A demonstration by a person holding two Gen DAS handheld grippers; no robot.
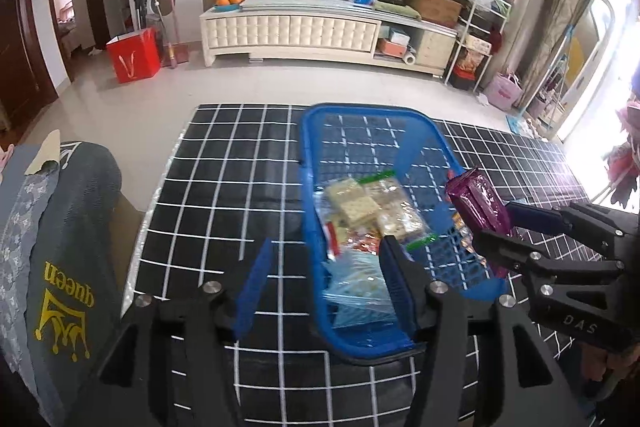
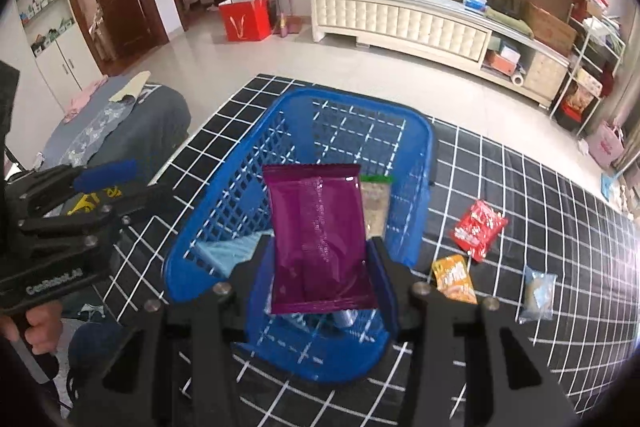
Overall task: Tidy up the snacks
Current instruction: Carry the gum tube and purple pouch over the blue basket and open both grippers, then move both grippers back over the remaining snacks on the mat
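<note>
A blue plastic basket [image 1: 305, 147] [image 2: 360, 95] stands on the black grid-patterned table cover [image 1: 224, 187]. In it lie several snacks: cracker packets [image 1: 360, 205] and a clear blue bag [image 1: 356, 291]. My left gripper [image 1: 326, 279] hovers open over the basket's near left rim, with nothing pressed between its pads; in the right wrist view the left gripper [image 2: 100, 195] is at the left edge. My right gripper [image 2: 320, 267] [image 1: 516, 227] is shut on a purple packet [image 2: 320, 239] [image 1: 476, 207], held above the basket. To the basket's right lie a red packet [image 2: 478, 227], an orange packet [image 2: 454, 277] and a clear packet [image 2: 538, 293].
Left of the table stands a chair draped in grey cloth [image 1: 68, 227] [image 2: 120, 123]. Beyond the table there is pale floor, then a white cabinet [image 1: 288, 31] with oranges on top. A red bag [image 1: 134, 55] sits by the doorway and a wire shelf [image 1: 476, 39] at the far right.
</note>
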